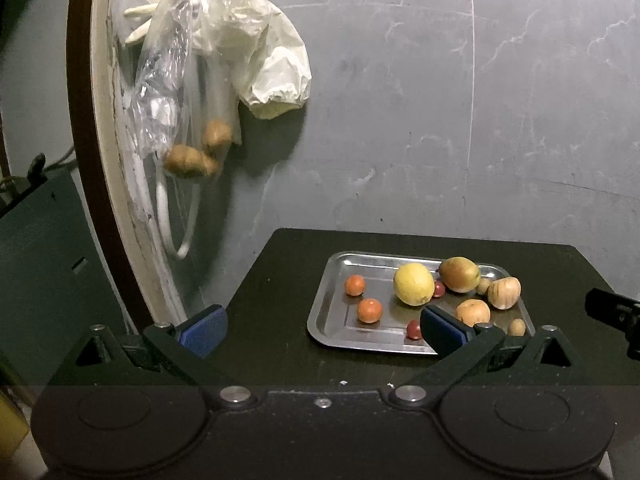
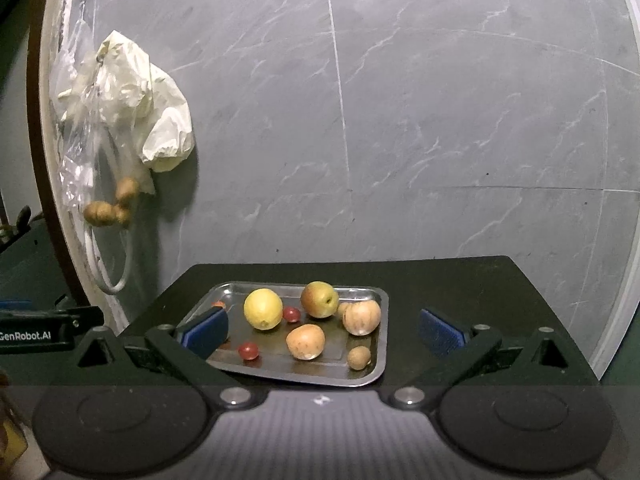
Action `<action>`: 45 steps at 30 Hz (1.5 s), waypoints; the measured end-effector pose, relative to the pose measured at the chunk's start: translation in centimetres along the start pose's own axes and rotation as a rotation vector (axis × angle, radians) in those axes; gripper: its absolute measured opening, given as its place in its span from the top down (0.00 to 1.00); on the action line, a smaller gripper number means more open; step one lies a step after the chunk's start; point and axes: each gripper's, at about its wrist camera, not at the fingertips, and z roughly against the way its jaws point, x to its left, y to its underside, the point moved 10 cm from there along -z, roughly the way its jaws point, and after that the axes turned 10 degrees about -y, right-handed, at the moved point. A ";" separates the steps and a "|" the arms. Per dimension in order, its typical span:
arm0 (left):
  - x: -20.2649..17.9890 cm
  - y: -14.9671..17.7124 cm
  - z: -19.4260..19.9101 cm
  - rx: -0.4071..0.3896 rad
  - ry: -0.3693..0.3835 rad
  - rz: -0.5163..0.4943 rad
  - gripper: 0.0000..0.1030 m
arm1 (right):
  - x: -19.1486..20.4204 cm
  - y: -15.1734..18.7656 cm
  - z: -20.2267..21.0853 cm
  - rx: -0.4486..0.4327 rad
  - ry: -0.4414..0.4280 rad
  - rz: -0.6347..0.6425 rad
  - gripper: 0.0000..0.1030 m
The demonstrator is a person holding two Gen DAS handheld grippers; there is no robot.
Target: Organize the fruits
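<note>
- Upper left of both views: a cluster of plastic bags [image 1: 224, 40] hangs against the grey wall [image 1: 440, 100]; a clear one holds a few brown, potato-like lumps [image 1: 192, 158] near its bottom, and white tubing loops below.
- Lower left of the left wrist view: the left hand-held gripper [image 1: 322, 328] is spread wide with nothing between its blue pads [image 1: 204, 330]; its left pad sits over the dark desk [image 1: 272, 280], its right pad overlaps the near edge of the tray.
- Centre right of that view: a steel tray [image 1: 320, 312] lies on the desk and holds all the fruit.
- On the tray's left part, two small orange fruits [image 1: 355, 285] lie apart from each other.
- In the middle, a yellow lemon [image 1: 413, 283] lies with a red cherry tomato [image 1: 439, 289] just beside it; a second tomato [image 1: 413, 329] lies at the near edge, partly hidden by the pad.
- Further right come a red-green mango-like fruit [image 1: 460, 274], two pale apples [image 1: 505, 292] and two small brown nut-like fruits [image 1: 517, 326].
- Far right edge: a black piece of the other tool shows.
- In the right wrist view, the right hand-held gripper [image 2: 323, 330] also stands wide open and empty; its left pad covers the tray's [image 2: 376, 368] left part, its right pad is over bare desk.
</note>
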 end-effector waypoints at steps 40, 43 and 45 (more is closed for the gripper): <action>5.4 2.6 -0.9 0.028 0.266 -0.077 0.01 | 7.3 3.5 2.4 0.036 0.157 -0.004 0.00; 5.7 2.8 -0.7 0.030 0.265 -0.074 0.01 | 7.3 3.6 2.6 0.038 0.158 -0.005 0.00; 5.7 2.9 -0.6 0.030 0.264 -0.073 0.01 | 7.3 3.7 2.7 0.042 0.155 -0.005 0.00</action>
